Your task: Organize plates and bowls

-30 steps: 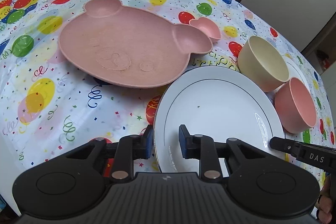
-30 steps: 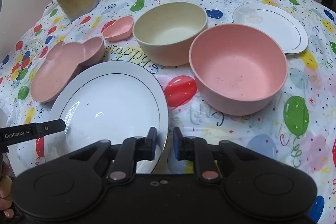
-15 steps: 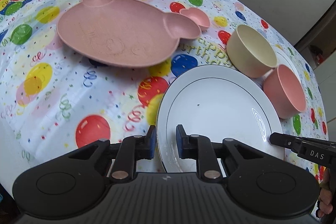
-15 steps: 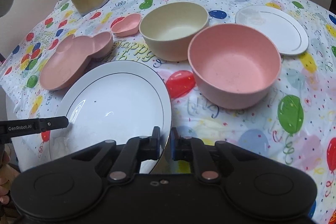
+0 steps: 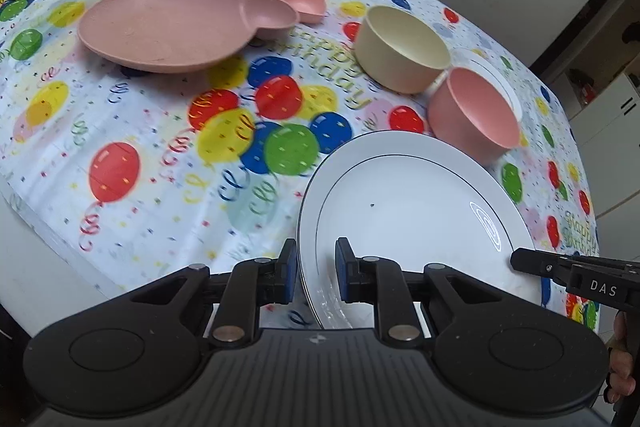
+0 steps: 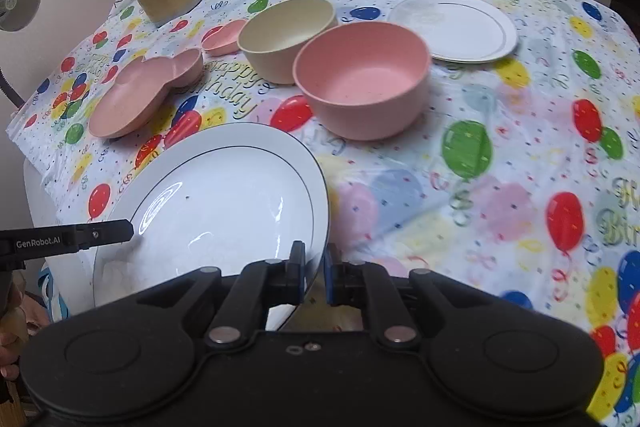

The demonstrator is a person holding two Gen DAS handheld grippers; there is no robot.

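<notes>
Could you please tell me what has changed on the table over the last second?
The large white plate, clamped at opposite rim edges by the left hand-held gripper and the right hand-held gripper, has been drawn away from the pink bear-shaped plate, uncovering more balloon tablecloth. Both grips tightened slightly. The cream bowl, pink bowl, small white plate and heart dish stayed put.
</notes>
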